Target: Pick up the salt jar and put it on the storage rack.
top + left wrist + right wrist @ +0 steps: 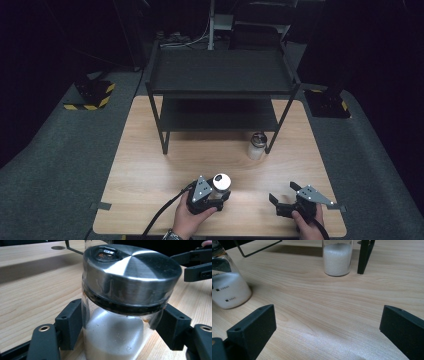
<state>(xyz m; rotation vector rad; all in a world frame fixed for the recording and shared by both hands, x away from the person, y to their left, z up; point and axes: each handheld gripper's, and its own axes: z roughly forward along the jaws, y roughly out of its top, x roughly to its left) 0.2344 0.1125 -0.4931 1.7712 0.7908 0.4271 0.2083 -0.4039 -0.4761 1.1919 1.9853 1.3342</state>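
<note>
A glass shaker jar (112, 340) with a steel lid (132, 270) and white granules inside stands on the wooden table (150, 175), near the front middle. My left gripper (216, 193) is shut on it, and in the left gripper view both black pads (71, 325) press its glass sides below the lid. The same jar (227, 287) is at the left of the right gripper view. A second jar (257, 145) of white granules stands by the shelf's right front leg (364, 255). My right gripper (283, 193) is open over bare wood at the front right.
A black two-tier metal shelf (220, 75) fills the back half of the table, both tiers bare. The table's front edge lies just under both hands. Dark floor with yellow-black striped bases (92, 97) surrounds the table.
</note>
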